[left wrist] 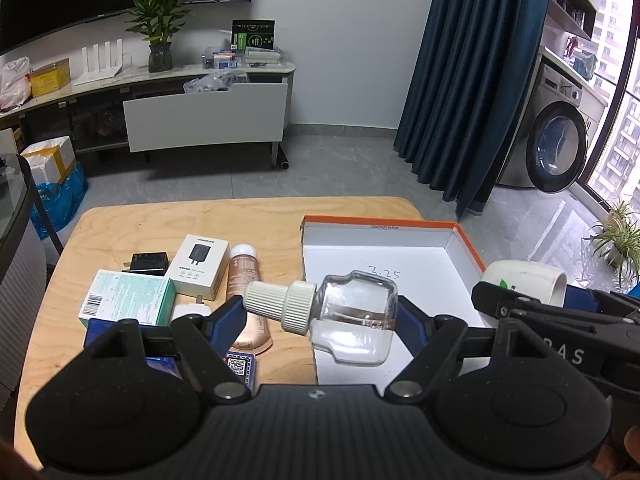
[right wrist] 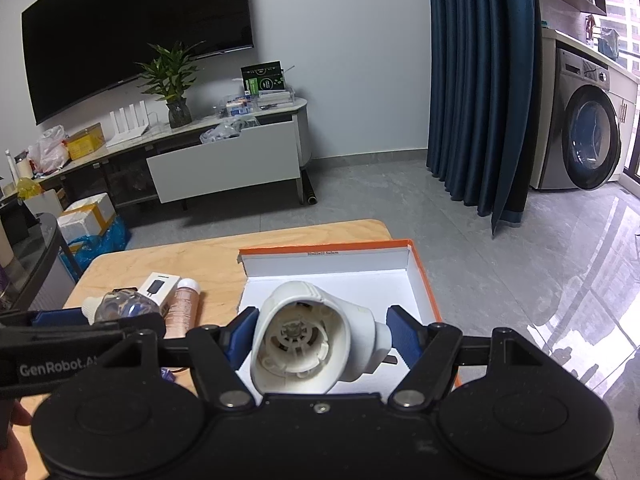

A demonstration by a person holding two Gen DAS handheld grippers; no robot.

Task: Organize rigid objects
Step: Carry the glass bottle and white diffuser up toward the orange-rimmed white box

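The left gripper (left wrist: 320, 316) is closed on a clear glass bottle (left wrist: 352, 316), its blue fingers (left wrist: 230, 314) pressing the ribbed white cap on one side and the bottle's base on the other. The bottle's long axis therefore runs left to right across the fingers, cap to the left and body to the right, slightly tilted. It hangs above the near left corner of the white box with orange rim (left wrist: 384, 226), the cap end over the worktop (left wrist: 128, 220) and the glass body over the box floor.

The right gripper (right wrist: 318, 336) grips a white plastic housing (right wrist: 308, 340) between its fingers, its hollow end facing the camera. It is held over the near part of the same box, closer to the box's middle than the bottle is, so the right hand looks better placed to set down first.

The box floor appears bare, with plenty of open room towards its far and right walls. For the bottle, the move likely needed is a short shift right and down, clearing the box's low left wall. The two grippers sit close side by side, so they could knock together. On the worktop to the left lie a pink tube (left wrist: 246, 300), a white charger box (left wrist: 198, 268), a green carton (left wrist: 128, 298) and a black plug (left wrist: 148, 262), still outside the box.
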